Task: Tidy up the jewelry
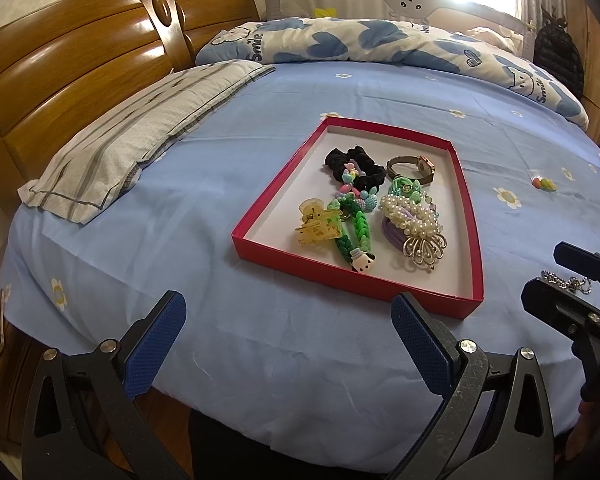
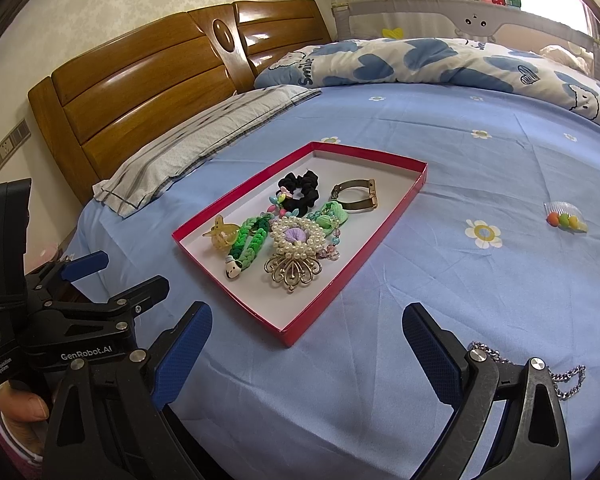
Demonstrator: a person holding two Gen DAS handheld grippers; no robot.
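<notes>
Two grippers hang low over the near edge of the bed: the left gripper (image 1: 288, 336) and the right gripper (image 2: 308, 344), each with its blue-padded fingers spread wide and holding nothing. A silver chain (image 2: 568, 376) lies on the blue sheet (image 2: 440, 280) just beside the right gripper's outer finger. Beyond them sits the red tray (image 1: 268, 248), holding a yellow claw clip (image 1: 318, 224), green braided bands (image 1: 350, 224), a pearl piece (image 1: 408, 212), a black scrunchie (image 1: 352, 164) and a watch (image 1: 416, 168). Well right of the tray lies a small comb with coloured beads (image 2: 566, 218). Farthest are the striped pillow (image 1: 132, 152) and wooden headboard (image 1: 60, 76).
</notes>
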